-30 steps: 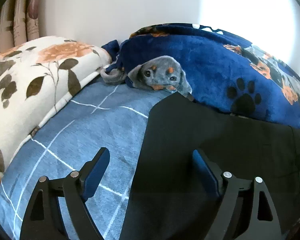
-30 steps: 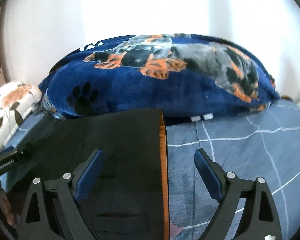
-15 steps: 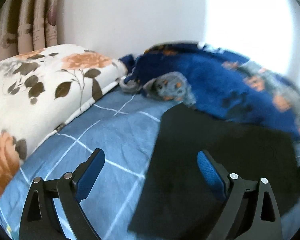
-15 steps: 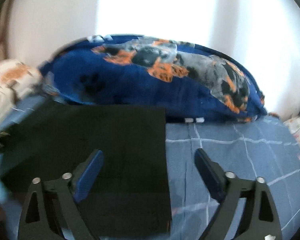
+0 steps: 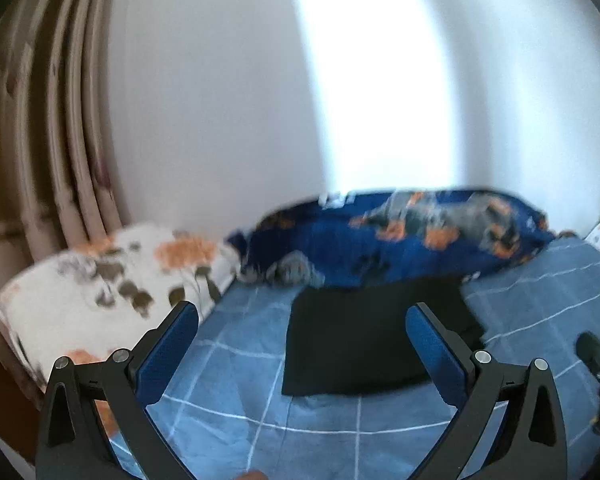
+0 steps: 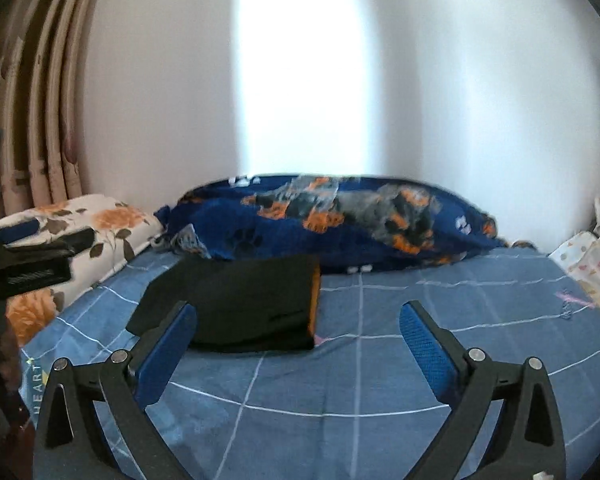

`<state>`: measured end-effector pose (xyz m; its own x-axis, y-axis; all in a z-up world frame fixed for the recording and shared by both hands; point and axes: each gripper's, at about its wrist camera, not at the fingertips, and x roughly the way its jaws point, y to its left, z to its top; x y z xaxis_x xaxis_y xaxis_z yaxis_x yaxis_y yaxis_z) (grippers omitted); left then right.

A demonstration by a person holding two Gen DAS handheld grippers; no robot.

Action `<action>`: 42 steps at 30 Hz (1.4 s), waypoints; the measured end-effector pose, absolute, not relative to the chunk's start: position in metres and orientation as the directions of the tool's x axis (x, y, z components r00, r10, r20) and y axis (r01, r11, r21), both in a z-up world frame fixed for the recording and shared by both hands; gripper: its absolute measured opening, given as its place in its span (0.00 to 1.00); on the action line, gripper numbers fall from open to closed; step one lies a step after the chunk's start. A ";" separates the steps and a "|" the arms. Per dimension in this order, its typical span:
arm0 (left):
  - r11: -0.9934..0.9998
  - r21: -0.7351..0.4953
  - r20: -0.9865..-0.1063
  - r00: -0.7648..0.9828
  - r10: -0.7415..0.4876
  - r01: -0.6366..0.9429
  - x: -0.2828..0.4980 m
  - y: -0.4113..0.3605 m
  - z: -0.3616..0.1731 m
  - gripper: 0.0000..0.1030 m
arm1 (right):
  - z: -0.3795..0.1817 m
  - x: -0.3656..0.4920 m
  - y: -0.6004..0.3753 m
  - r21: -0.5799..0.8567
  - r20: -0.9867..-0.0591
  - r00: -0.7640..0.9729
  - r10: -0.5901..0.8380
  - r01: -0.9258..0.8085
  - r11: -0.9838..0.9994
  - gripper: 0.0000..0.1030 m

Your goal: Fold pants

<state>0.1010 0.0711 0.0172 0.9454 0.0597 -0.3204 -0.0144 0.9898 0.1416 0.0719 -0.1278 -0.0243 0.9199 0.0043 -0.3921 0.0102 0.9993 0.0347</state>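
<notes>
The black pants (image 5: 364, 340) lie folded into a flat rectangle on the blue checked bed sheet (image 5: 228, 396). In the right wrist view the pants (image 6: 240, 304) show an orange stripe along their right edge. My left gripper (image 5: 300, 320) is open and empty, held back from the pants and above the sheet. My right gripper (image 6: 298, 320) is open and empty, also held back from the pants. The left gripper also shows at the left edge of the right wrist view (image 6: 28, 264).
A dark blue dog-print blanket (image 6: 332, 220) is bunched against the white wall behind the pants. A floral pillow (image 5: 112, 280) lies at the left by the curtains (image 6: 40, 120). Pale patterned bedding (image 6: 592, 256) sits at the far right.
Both grippers have pulled back and up from the pants, which now look smaller and farther away. The folded pants lie still on the sheet.
</notes>
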 end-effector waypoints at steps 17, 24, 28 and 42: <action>0.992 -0.086 -0.354 0.928 -0.113 0.088 0.037 0.086 0.057 1.00 | 0.027 0.010 -0.142 0.087 -0.325 0.946 0.004 0.025 0.996 0.99; 0.995 -0.063 -0.344 0.934 -0.093 0.075 0.031 0.088 0.056 1.00 | 0.030 0.004 -0.132 0.078 -0.333 0.943 0.020 0.006 0.997 0.99; 0.997 -0.044 -0.338 0.939 -0.071 0.059 0.030 0.088 0.054 1.00 | 0.029 0.002 -0.126 0.070 -0.341 0.940 0.026 -0.003 0.998 0.99; 0.999 -0.023 -0.340 0.939 -0.051 0.046 0.028 0.087 0.046 1.00 | 0.025 -0.001 -0.121 0.072 -0.359 0.932 0.041 -0.017 0.997 0.99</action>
